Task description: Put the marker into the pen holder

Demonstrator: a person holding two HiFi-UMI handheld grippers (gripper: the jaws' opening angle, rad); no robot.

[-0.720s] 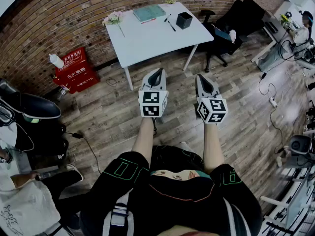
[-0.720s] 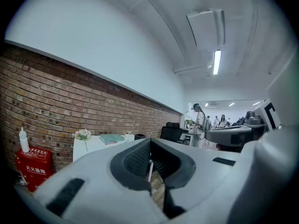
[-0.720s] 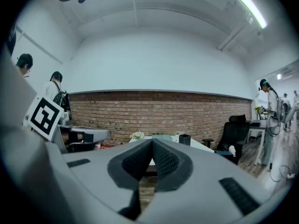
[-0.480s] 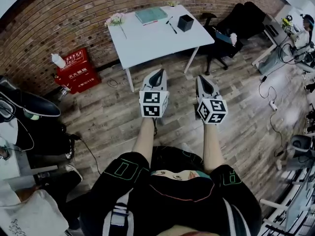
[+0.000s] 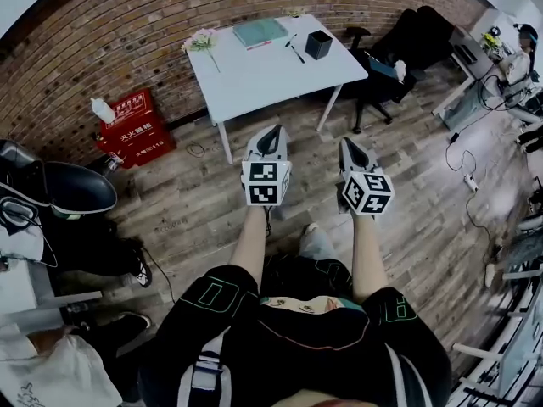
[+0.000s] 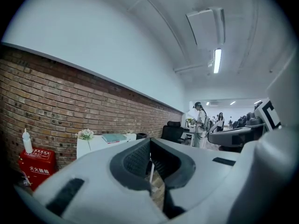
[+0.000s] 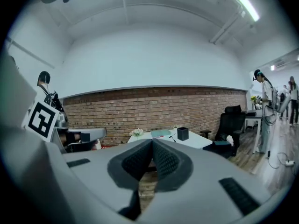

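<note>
Left tool (image 6: 149, 158): I read its two grey jaws as pressed together at the tips, with nothing between the dark ribbed pads. Right tool (image 7: 152, 160): jaws likewise closed on themselves and empty. In the head view I see both tools held side by side, over the brown plank floor (image 5: 187, 202) and well apart from the desk.

White rectangular desk (image 5: 263, 79): it stands against the brick wall, ahead of both tools. The black square pen holder (image 5: 319, 43) stands upright near the desk's right edge, toward the far right corner. The thin dark marker (image 5: 295, 52) lies flat on the desk just beside the holder, between it and the flat teal book (image 5: 260, 30) at the far edge. A second short dark stroke sits beyond it; I cannot tell whether it is a separate pen. A small bunch of pale flowers (image 5: 201, 38) occupies the far left corner.

Progress: in my judgement no step of the task is done. The marker is on the desk, ungrasped and outside the holder. What is left is the walk up to the desk, the grasp, the lift and the drop into the holder.

Marker axis: it runs from the far edge toward the near edge, roughly along the right edge. Which end carries the cap is too small to tell.
</note>
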